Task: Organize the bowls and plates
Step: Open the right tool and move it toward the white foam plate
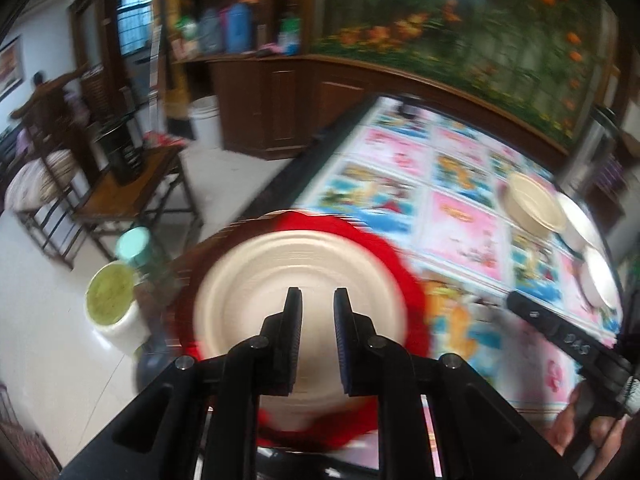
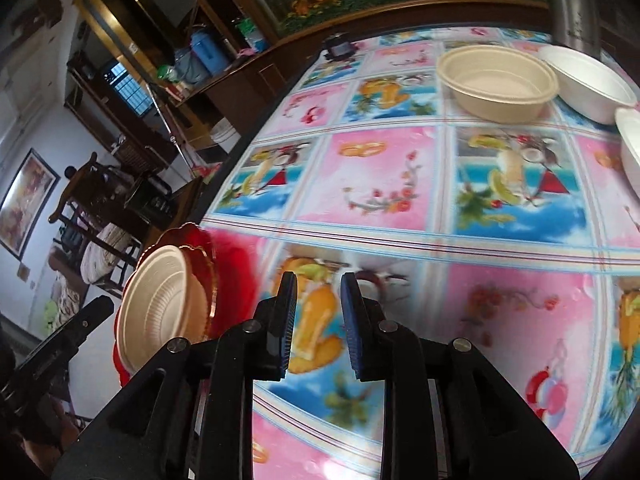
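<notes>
Beige plate (image 1: 296, 280) (on red plates (image 1: 384, 248))

Glossy tablecloth (image 2: 380, 184), matt beige bowl (image 2: 496, 84)

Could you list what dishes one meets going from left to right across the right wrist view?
Beige plate on the red plates → beige bowl → white bowl → another white dish at the right edge.

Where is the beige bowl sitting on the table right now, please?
In the right wrist view the beige bowl stands upright at the table's far right end, with a white bowl just to its right.
</notes>
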{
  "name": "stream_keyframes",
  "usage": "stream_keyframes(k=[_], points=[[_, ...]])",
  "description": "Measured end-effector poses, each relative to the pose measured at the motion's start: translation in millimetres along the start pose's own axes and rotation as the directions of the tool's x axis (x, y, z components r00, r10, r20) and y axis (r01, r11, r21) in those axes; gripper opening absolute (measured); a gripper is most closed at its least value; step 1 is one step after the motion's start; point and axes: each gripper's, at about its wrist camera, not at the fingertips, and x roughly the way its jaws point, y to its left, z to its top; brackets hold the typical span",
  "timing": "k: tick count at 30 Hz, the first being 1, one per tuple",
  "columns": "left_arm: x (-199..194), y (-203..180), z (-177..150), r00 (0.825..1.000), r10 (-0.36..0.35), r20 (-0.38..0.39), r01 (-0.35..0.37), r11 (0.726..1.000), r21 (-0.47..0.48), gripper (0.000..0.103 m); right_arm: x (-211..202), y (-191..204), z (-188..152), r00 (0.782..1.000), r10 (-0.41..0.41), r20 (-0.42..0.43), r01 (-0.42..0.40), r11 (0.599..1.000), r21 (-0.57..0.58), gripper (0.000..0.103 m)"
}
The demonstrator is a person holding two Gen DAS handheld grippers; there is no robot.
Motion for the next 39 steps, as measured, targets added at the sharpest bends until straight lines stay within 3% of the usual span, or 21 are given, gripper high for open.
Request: stream_keyframes(k=[3, 6, 13, 25, 32, 36, 39], points=[[3, -38, 0, 0.999, -0.048, -0.016, 0.049, 0.996, 0.075, 0.037, -17, -22, 0, 1.0, -0.002, 0.026, 0.002, 1.0, 0.018, 0.023], [4, -81, -2, 0.996, -0.08, -0.027, 0.083, 0.983, 0.164, 0.038, -42, -49, 2, 0.997, -0.002, 0.083, -0.003, 0.998, 0.065, 0.023], [2, -160, -6, 0.985, -0.154, -0.073, 0.168, 0.947, 0.273, 0.038, -91, -107, 10, 0.978, -0.1, 0.181, 0.075, 0.988, 0.137, 0.022], [7, -268, 2, 0.971, -0.213, -0.111, 0.24, 0.885, 0.4, 0.04, -156, -179, 24, 0.897, -0.357, 0.26, 0.326, 0.932, 0.157, 0.022], [23, -309, 15, 0.962, -0.23, -0.149, 0.272, 0.871, 0.409, 0.04, -174, -200, 31, 0.851, -0.443, 0.283, 0.427, 0.896, 0.121, 0.022], [41, -321, 26, 0.95, -0.245, -0.195, 0.302, 0.878, 0.37, 0.04, -181, -221, 38, 0.845, -0.451, 0.286, 0.433, 0.892, 0.129, 0.022], [55, -325, 34, 0.943, -0.253, -0.218, 0.314, 0.893, 0.323, 0.04, -185, -243, 42, 0.856, -0.432, 0.285, 0.399, 0.901, 0.168, 0.022]])
